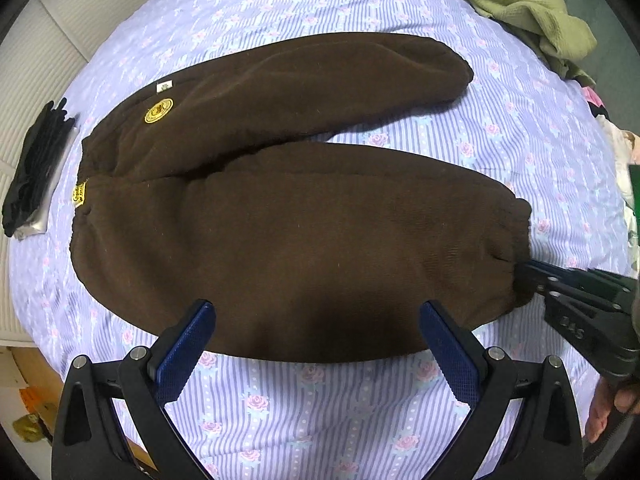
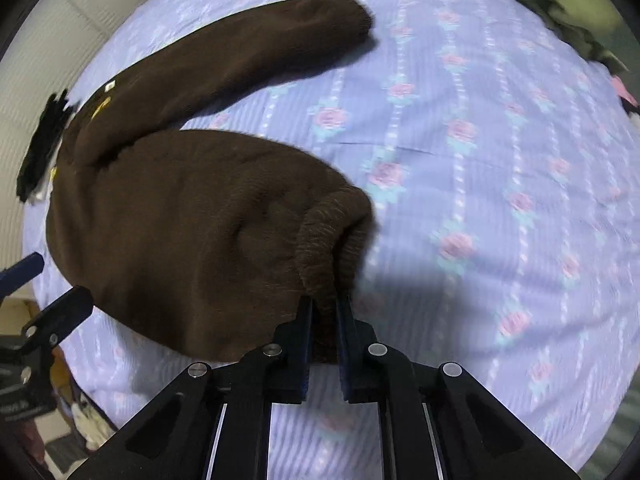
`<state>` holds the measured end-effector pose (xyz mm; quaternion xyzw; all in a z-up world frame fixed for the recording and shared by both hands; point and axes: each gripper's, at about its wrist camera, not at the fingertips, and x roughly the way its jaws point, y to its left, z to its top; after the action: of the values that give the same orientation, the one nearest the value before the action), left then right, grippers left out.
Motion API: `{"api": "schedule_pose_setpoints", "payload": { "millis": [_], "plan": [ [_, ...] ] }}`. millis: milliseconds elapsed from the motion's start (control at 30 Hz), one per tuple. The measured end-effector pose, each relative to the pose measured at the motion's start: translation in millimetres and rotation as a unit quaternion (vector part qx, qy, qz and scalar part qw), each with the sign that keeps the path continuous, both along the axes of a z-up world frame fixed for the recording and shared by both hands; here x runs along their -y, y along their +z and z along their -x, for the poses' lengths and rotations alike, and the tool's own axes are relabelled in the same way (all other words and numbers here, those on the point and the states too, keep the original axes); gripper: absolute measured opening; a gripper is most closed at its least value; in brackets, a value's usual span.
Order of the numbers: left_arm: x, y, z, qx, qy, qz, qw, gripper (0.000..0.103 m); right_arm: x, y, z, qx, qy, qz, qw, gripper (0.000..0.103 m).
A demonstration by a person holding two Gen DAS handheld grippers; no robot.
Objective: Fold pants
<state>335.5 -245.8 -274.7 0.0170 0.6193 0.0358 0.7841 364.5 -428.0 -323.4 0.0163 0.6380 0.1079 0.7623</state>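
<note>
In the left wrist view, we saw the brown pants [image 1: 280, 208] spread across the bed sheet [image 1: 520, 128], and our left gripper [image 1: 316, 320] spread wide over the near leg. In the right wrist view, our right gripper [image 2: 325, 312] pinched the cuff [image 2: 332, 240] of that leg.

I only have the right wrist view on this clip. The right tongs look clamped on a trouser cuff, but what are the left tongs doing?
Observer: The left tongs are open, over the near edge of the brown pants, gripping nothing.
Operator: Is the waistband visible anywhere?
Observer: Yes, in the left wrist view it lies at the far left, with a yellow tag on it and a round yellow badge nearby.
Operator: What is the dark thing beyond the waistband?
Observer: Black gloves, lying on the floral sheet apart from the pants.
Operator: And the green blur top right?
Observer: A crumpled olive-green garment.
</note>
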Motion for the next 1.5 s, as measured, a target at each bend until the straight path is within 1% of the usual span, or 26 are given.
{"api": "schedule_pose_setpoints", "payload": {
  "millis": [67, 133, 233, 300, 333, 367, 400, 500, 600, 633, 667, 700, 733, 833, 900, 967, 1033, 1100, 1133, 1200, 1267, 1367, 1433, 1500],
  "plan": [
    [-0.2, -0.2, 0.3, -0.002, 0.001, 0.002, 1.0000, 0.103, 9.9, 0.4, 6.1, -0.003, -0.023, 0.007, 1.000, 0.010],
    [-0.5, -0.5, 0.5, -0.002, -0.002, -0.001, 1.0000, 0.103, 19.1, -6.5, 8.0, -0.016, -0.047, -0.004, 0.999, 0.010],
    [-0.5, -0.5, 0.2, -0.001, -0.007, -0.001, 1.0000, 0.103, 23.9, -15.7, 6.6, -0.028, -0.061, -0.004, 0.998, 0.010],
    [-2.2, 2.0, 1.4, 0.004, -0.008, 0.000, 1.0000, 0.103, 19.0, -14.3, 4.9, -0.029, -0.061, 0.015, 0.998, 0.029],
    [-3.1, 3.6, 2.6, 0.007, -0.009, 0.000, 0.9999, 0.103, 18.9, -10.0, 7.0, -0.023, -0.067, 0.033, 0.997, 0.046],
    [-5.0, 5.7, 4.3, 0.011, -0.011, 0.002, 0.9999, 0.103, 19.9, -2.7, 10.8, -0.010, -0.076, 0.046, 0.996, 0.057],
    [-7.8, 7.9, 6.3, 0.015, -0.011, 0.005, 0.9998, 0.103, 21.4, 5.4, 15.0, 0.001, -0.085, 0.053, 0.995, 0.058],
    [-22.7, 16.7, 14.4, 0.029, -0.006, 0.013, 0.9995, 0.103, 22.9, 32.9, 30.2, 0.022, -0.116, 0.032, 0.993, 0.058],
    [-53.1, 29.5, 27.3, 0.050, 0.012, 0.027, 0.9983, 0.103, 12.1, 57.7, 44.2, 0.044, -0.133, 0.003, 0.990, 0.058],
    [-66.6, 33.6, 31.8, 0.057, 0.019, 0.032, 0.9977, 0.103, 7.0, 63.4, 50.4, 0.050, -0.135, -0.003, 0.990, 0.058],
    [-82.9, 37.8, 36.8, 0.065, 0.029, 0.033, 0.9969, 0.103, -11.3, 66.0, 49.7, 0.057, -0.138, -0.008, 0.989, 0.058],
    [-98.1, 40.8, 41.2, 0.071, 0.038, 0.033, 0.9962, 0.103, -20.9, 71.2, 54.2, 0.063, -0.141, -0.016, 0.988, 0.058],
    [-120.7, 44.6, 47.1, 0.079, 0.052, 0.031, 0.9950, 0.103, -24.7, 74.9, 57.1, 0.067, -0.143, -0.020, 0.987, 0.058],
    [-176.5, 49.2, 60.8, 0.087, 0.086, 0.027, 0.9922, 0.103, -57.9, 79.5, 67.6, 0.077, -0.162, -0.042, 0.983, 0.058],
    [-215.2, 47.5, 71.0, 0.084, 0.107, 0.027, 0.9904, 0.103, -75.0, 76.9, 80.4, 0.076, -0.172, -0.049, 0.981, 0.059],
    [-248.7, 41.1, 77.9, 0.068, 0.119, 0.029, 0.9901, 0.103, -95.9, 66.3, 92.4, 0.072, -0.179, -0.048, 0.980, 0.059],
    [-269.8, 32.3, 81.8, 0.053, 0.119, 0.031, 0.9910, 0.103, -116.5, 54.6, 100.4, 0.062, -0.185, -0.040, 0.980, 0.059],
    [-283.0, 22.3, 81.1, 0.035, 0.117, 0.050, 0.9912, 0.103, -134.6, 38.2, 103.9, 0.043, -0.192, -0.038, 0.980, 0.058],
    [-290.1, 16.6, 79.7, 0.028, 0.120, 0.069, 0.9900, 0.103, -138.4, 31.7, 105.3, 0.035, -0.196, -0.041, 0.979, 0.058],
    [-299.7, 4.8, 75.0, 0.017, 0.129, 0.095, 0.9869, 0.103, -142.6, 18.7, 106.9, 0.023, -0.214, -0.042, 0.976, 0.058],
    [-299.8, -8.7, 68.8, 0.006, 0.131, 0.103, 0.9860, 0.103, -142.1, 13.6, 107.9, 0.020, -0.231, -0.038, 0.972, 0.058],
    [-289.7, -26.2, 52.2, -0.004, 0.117, 0.096, 0.9886, 0.103, -138.6, 5.9, 103.6, 0.023, -0.248, -0.015, 0.968, 0.058],
    [-285.6, -35.6, 42.5, -0.004, 0.108, 0.090, 0.9901, 0.103, -134.3, -0.4, 98.1, 0.017, -0.258, -0.015, 0.966, 0.058],
    [-284.7, -46.3, 33.8, -0.007, 0.112, 0.090, 0.9896, 0.103, -131.2, -7.9, 89.7, 0.007, -0.268, -0.015, 0.963, 0.058]
  ]
}}
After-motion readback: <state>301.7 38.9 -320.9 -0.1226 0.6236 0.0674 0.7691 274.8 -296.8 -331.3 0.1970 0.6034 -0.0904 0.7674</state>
